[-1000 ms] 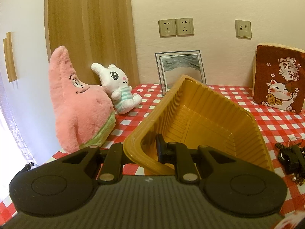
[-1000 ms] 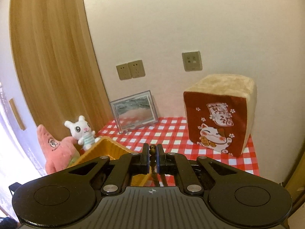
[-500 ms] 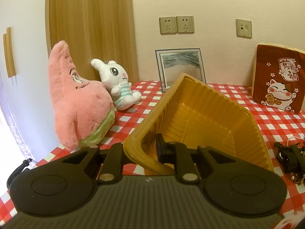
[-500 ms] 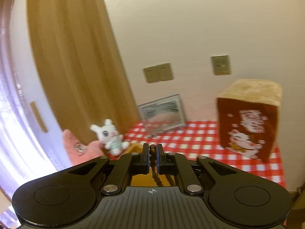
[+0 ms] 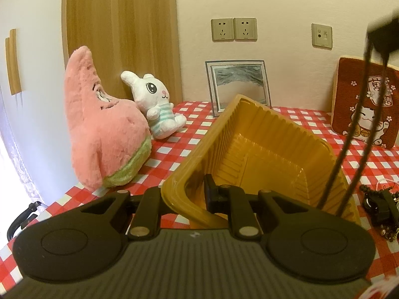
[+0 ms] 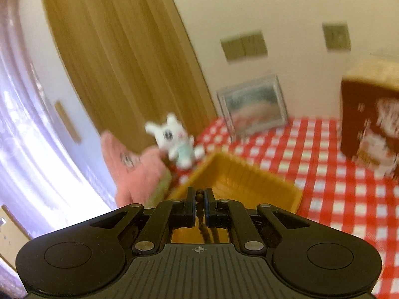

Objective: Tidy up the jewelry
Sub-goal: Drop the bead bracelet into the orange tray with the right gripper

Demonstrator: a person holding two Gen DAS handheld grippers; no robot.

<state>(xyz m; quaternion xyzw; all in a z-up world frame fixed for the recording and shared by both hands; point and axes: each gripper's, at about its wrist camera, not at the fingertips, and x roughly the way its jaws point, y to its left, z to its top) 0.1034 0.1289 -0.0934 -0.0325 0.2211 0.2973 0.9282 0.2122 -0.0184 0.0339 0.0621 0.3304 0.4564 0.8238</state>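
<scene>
While the left gripper (image 5: 197,200) clamps the near rim of the golden plastic tray (image 5: 261,159) and tips it up off the red-checked bench (image 5: 389,164), the right gripper (image 6: 199,208) carries a dark beaded bracelet (image 6: 199,199) pinched between its narrow fingers (image 6: 190,208). In the left wrist view that same strand hangs as a long loop (image 5: 359,129), its long axis vertical, and its low end crosses the tray's right wall. Whether it is over the opening or in front of that wall I cannot tell. The right wrist view, blurred, shows the tray's open hollow ahead of and below the pinched beads. So the bracelet sits above the tray's right-hand part, and the coming move likely turns on bringing the hanging end inside the rim before letting go; the right hand is the one placed to do that.

The beads look small, round and brown-black, strung close together, and the strand hangs limp. The tray is ribbed along its walls and appears to have nothing in it. 1 more heap of dark jewelry (image 5: 381,203) lies on the bench just right of the tray.
</scene>
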